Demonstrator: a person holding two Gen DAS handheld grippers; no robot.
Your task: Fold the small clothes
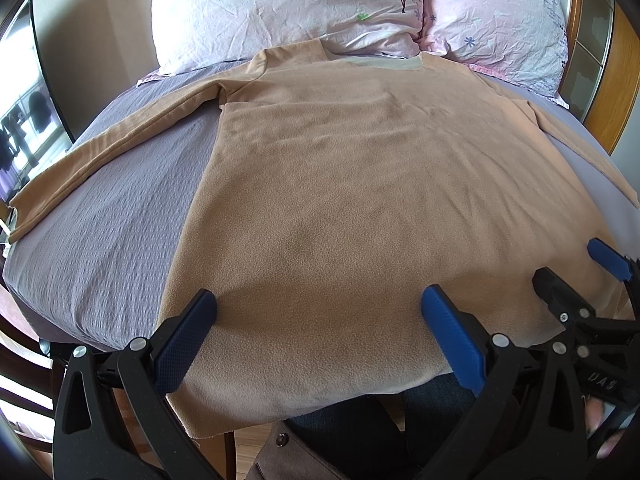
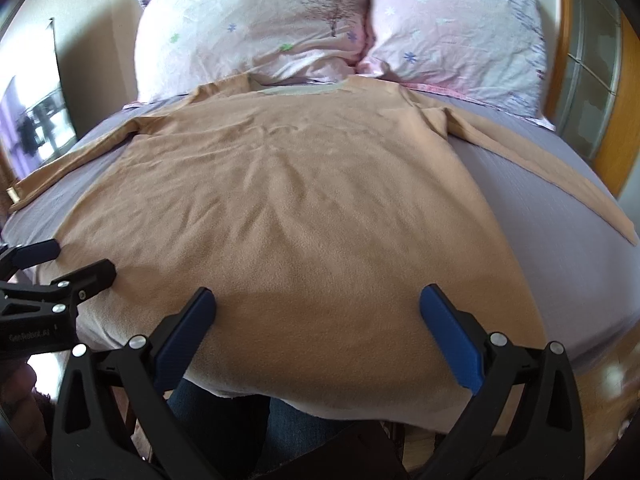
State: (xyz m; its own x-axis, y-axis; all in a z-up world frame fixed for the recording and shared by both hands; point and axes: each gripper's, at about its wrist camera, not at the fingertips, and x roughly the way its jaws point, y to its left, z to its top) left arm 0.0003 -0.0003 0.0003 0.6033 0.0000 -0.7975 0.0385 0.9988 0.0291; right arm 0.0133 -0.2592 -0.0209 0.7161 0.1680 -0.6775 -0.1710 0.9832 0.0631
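Note:
A tan long-sleeved fleece top (image 1: 320,168) lies flat on the bed, collar toward the pillows, both sleeves spread out to the sides. Its hem hangs over the near edge of the bed. My left gripper (image 1: 320,304) is open and empty, its fingers hovering over the hem near the left side. My right gripper (image 2: 318,304) is open and empty over the hem near the right side. The top also fills the right wrist view (image 2: 288,200). Each gripper shows at the edge of the other's view: the right gripper (image 1: 576,264), the left gripper (image 2: 76,264).
A grey-purple sheet (image 1: 112,224) covers the bed. Two pink floral pillows (image 1: 280,4) lean at the head. A wooden headboard (image 1: 624,80) stands at the right. A window (image 1: 24,128) is at the left. The person's legs (image 1: 360,428) are below the near edge.

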